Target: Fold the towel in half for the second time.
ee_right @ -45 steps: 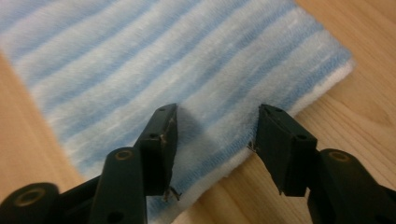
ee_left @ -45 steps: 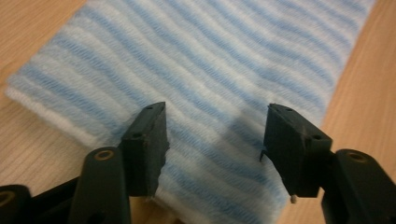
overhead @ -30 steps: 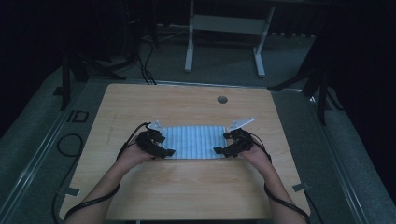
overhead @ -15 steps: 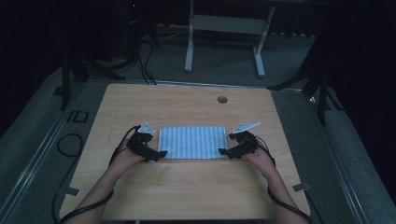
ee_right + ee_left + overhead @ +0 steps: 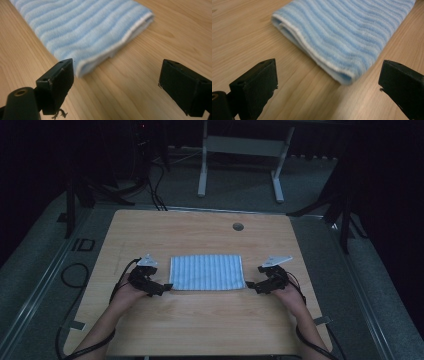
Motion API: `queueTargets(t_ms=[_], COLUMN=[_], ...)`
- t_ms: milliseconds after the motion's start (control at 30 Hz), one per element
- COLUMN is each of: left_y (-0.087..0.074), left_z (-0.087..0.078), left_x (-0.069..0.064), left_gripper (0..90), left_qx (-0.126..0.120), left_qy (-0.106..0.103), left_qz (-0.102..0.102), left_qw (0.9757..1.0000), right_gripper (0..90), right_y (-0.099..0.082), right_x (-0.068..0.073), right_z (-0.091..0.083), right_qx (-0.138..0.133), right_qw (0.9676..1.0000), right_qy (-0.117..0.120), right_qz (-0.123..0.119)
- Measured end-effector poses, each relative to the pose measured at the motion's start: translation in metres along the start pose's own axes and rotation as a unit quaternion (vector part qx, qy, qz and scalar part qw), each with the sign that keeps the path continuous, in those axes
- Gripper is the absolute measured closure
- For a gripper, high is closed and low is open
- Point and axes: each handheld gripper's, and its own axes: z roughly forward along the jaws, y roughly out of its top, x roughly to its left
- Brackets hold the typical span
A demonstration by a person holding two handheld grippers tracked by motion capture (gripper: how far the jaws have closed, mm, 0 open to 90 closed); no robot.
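A folded towel with blue and white stripes (image 5: 206, 272) lies flat in the middle of the wooden table (image 5: 200, 330). My left gripper (image 5: 162, 289) rests low by the towel's near left corner, open; its jaws have just been opening and nothing is between them. In the left gripper view the towel's folded corner (image 5: 337, 32) lies just ahead of the wide-apart jaws of the left gripper (image 5: 327, 82). My right gripper (image 5: 252, 287) sits by the near right corner, also open. In the right gripper view, the towel (image 5: 82, 27) lies ahead and left of the right gripper (image 5: 116, 82).
A round cable hole (image 5: 238, 226) sits in the table's far part. Beyond the table stands a white metal frame (image 5: 240, 145) on the dark floor. Cables (image 5: 75, 270) trail on the floor at the left. Bare wood lies in front of the towel.
Both hands have drawn outward from the towel's near corners and slightly toward the near edge. The towel has stayed flat in place.
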Motion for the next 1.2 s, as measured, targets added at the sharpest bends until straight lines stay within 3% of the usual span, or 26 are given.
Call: queueTargets(t_ms=[333,467,667,767,1100,1200], left_y=[-0.024,-0.031,-0.039,-0.042,-0.055,-0.06], left_z=[-0.02,-0.023,-0.031,-0.038,-0.055,-0.058], left_x=[0.012,0.015,0.018,0.02,0.026,0.026], left_gripper=[2.0,2.0,2.0,2.0,2.0,2.0], left_qx=[0.0,0.001,-0.006,-0.016,-0.03,-0.034], left_qy=[0.004,0.017,0.012,0.015,0.025,0.033], left_qz=[-0.034,-0.034,-0.045,-0.051,-0.067,-0.064], left_qw=[0.9994,0.9993,0.9989,0.9985,0.997,0.9969], right_gripper=[12.3,12.3,12.2,12.2,12.0,11.8], right_y=[-0.021,-0.027,-0.038,-0.043,-0.06,-0.066], right_x=[-0.008,-0.011,-0.011,-0.011,-0.014,-0.015], right_z=[-0.024,-0.031,-0.044,-0.051,-0.077,-0.08], right_qx=[-0.002,-0.001,-0.017,-0.023,-0.045,-0.037], right_qw=[0.9996,0.999,0.9976,0.9959,0.9917,0.9895], right_qy=[-0.022,-0.036,-0.055,-0.076,-0.098,-0.116], right_qz=[0.018,0.028,0.039,0.044,0.07,0.077])
